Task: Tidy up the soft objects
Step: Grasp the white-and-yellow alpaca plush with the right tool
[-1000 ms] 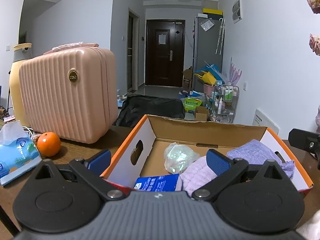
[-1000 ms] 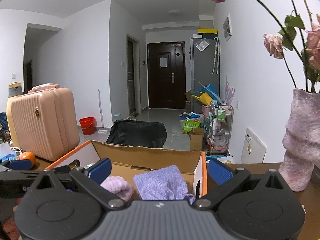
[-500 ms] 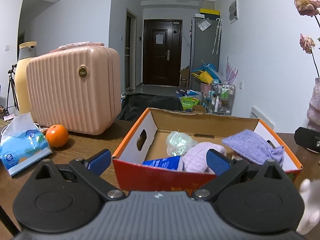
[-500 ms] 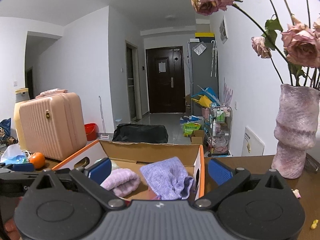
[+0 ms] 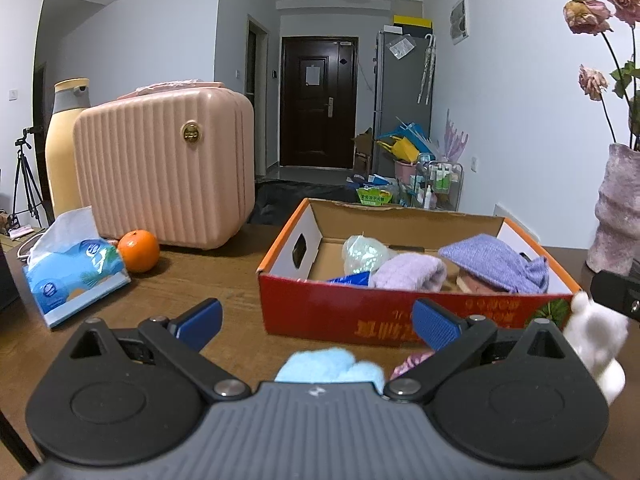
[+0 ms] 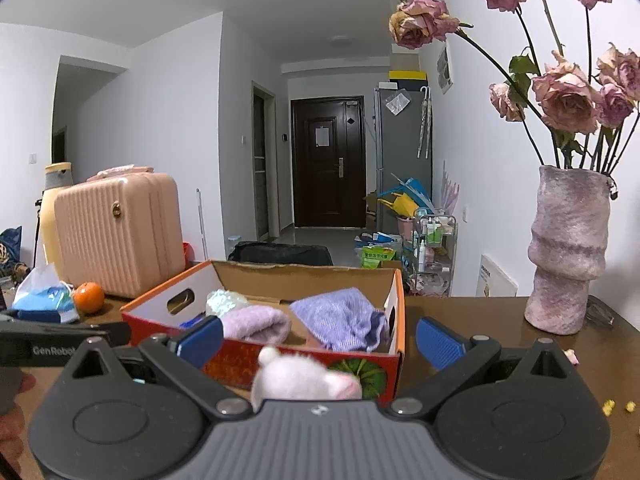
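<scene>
Your left hand-held gripper (image 5: 316,322) is spread wide with nothing between its blue pads. Low in the centre of its frame, just ahead of the body and between the fingers, lies a blue cloth (image 5: 330,366), with a scrap of pink cloth (image 5: 410,362) touching its right side. Both sit on the counter (image 5: 216,280) in front of the box (image 5: 400,312), which fills the middle right of the frame. At the lower right edge a white plush toy (image 5: 596,340) stands beside the gripper's right finger.

Your right hand-held gripper (image 6: 318,340) is also wide open and empty. The same plush (image 6: 304,378) lies in the lower centre of its frame, between the fingers and close to the body, against the box front (image 6: 296,364).

Inside the box, at mid-frame, a lilac towel (image 6: 256,322) lies left of a purple cloth (image 6: 340,322), with a pale bag (image 6: 224,302) behind the towel.
</scene>
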Demonstrator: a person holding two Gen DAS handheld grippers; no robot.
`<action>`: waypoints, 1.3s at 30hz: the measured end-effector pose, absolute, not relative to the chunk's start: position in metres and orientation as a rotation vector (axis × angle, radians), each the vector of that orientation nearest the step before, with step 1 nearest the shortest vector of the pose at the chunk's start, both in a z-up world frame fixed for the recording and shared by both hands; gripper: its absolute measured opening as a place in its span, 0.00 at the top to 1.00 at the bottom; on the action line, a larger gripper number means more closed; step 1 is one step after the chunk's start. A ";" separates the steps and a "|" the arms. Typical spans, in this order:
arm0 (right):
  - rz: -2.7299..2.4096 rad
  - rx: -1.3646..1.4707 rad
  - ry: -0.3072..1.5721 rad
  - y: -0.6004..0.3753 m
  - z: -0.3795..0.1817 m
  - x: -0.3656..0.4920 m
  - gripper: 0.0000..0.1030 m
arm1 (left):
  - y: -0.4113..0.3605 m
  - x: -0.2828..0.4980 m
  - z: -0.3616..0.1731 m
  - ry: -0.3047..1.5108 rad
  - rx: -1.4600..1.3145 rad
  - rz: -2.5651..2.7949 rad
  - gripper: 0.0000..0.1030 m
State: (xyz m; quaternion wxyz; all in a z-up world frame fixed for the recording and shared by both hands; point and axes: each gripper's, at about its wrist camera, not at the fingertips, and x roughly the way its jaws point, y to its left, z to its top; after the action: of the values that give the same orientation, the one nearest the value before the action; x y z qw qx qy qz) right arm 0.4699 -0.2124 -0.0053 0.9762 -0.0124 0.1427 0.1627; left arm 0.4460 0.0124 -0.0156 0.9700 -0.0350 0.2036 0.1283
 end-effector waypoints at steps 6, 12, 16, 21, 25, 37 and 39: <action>0.322 -0.038 0.294 -0.212 -0.014 0.444 0.00 | 0.016 0.421 -0.018 0.421 -0.065 0.249 0.00; 0.318 -0.067 0.302 -0.209 -0.020 0.419 0.00 | 0.018 0.393 -0.020 0.430 -0.058 0.231 0.00; 0.317 -0.060 0.306 -0.209 -0.023 0.404 0.00 | 0.022 0.376 -0.020 0.434 -0.053 0.216 0.00; 0.305 -0.073 0.317 -0.206 -0.031 0.386 0.00 | 0.026 0.356 -0.022 0.444 -0.046 0.197 0.00; 0.282 -0.071 0.337 -0.202 -0.036 0.377 0.00 | 0.032 0.344 -0.022 0.447 -0.047 0.186 0.00; 0.266 -0.053 0.383 -0.198 -0.045 0.375 0.00 | 0.039 0.344 -0.022 0.460 -0.063 0.169 0.00; 0.263 -0.054 0.387 -0.197 -0.046 0.377 0.00 | 0.040 0.346 -0.023 0.463 -0.056 0.170 0.00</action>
State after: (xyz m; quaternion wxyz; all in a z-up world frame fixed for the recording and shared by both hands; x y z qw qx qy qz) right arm 0.3768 -0.1966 -0.0459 0.9724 -0.0268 0.1919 0.1303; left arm 0.3457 0.0400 -0.0234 0.9693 -0.0277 0.2292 0.0843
